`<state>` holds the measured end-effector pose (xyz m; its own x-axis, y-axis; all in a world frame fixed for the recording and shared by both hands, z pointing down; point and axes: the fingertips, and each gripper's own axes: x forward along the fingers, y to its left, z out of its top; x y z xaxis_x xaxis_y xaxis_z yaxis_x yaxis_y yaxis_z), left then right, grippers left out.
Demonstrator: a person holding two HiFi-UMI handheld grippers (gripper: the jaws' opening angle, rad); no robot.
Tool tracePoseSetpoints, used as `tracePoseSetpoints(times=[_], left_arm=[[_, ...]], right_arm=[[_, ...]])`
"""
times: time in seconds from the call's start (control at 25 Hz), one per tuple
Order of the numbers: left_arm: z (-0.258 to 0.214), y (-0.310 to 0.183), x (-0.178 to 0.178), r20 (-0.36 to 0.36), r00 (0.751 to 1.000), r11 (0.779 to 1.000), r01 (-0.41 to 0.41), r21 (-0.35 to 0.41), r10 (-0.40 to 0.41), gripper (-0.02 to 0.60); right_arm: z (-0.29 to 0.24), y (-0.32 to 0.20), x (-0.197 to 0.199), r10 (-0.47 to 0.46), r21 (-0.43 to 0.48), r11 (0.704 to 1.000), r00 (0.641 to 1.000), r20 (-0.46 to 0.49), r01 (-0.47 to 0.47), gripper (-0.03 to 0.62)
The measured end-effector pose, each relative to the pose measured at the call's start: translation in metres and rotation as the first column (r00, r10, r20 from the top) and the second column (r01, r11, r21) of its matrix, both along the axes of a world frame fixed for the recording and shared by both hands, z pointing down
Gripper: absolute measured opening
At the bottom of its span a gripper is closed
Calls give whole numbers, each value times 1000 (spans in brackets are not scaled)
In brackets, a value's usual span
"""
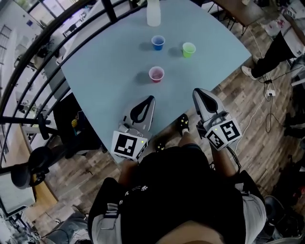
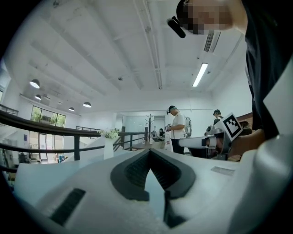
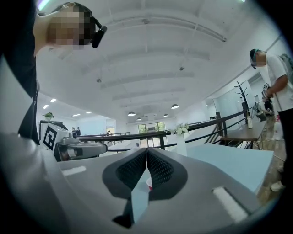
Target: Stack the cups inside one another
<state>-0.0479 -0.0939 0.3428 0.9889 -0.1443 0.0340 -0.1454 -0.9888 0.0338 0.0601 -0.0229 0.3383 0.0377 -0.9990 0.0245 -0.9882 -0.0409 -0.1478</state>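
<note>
- Three cups stand on the light blue table [image 1: 105, 71], each on its own and none nested in another. The pink cup [image 1: 156, 74] is nearest me, the blue cup [image 1: 158, 42] is behind it, and the green cup [image 1: 188, 49] is near the blue one, off to its right.
- All of them are upright, mouths up, and they don't touch each other.
- A white vase [image 1: 153, 13] sits at the far edge of the table, beyond the blue cup.
- My left gripper [image 1: 150, 99] hangs over the near part of the table and points roughly at the pink cup, but it's clearly short of it. Its jaws are pressed together at the tips and hold nothing.
- My right gripper [image 1: 198, 91] is at the table's near edge, off to the right of the pink cup. Its jaws are also pinched together and hold nothing. In the right gripper view, a sliver of the pink cup peeks through the gap below the tips.
- Both grippers lie about level, side by side and apart from each other.
- Past the table there's a wood floor [image 1: 248, 124], a dark railing [image 1: 28, 57] on the left, and a person [image 1: 276, 52] in dark trousers by the far right corner.
</note>
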Motion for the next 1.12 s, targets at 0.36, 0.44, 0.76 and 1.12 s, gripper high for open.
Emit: tracePoseSetpoints(times=[0.36, 0.44, 0.76, 1.12], left_arm=[[-5, -22, 59, 9, 994, 993, 108, 36, -109, -12], [-7, -23, 74, 15, 991, 990, 131, 43, -132, -12], [-9, -38, 124, 27, 978, 978, 205, 41, -206, -12], [2, -56, 151, 61, 955, 957, 287, 43, -289, -12]], right_arm=[[8, -46, 66, -129, -4, 992, 992, 4, 129, -5], [7, -52, 82, -156, 0, 988, 988, 5, 156, -5], [16, -75, 152, -184, -13, 983, 983, -8, 183, -3], [48, -96, 207, -192, -61, 980, 981, -7, 191, 8]])
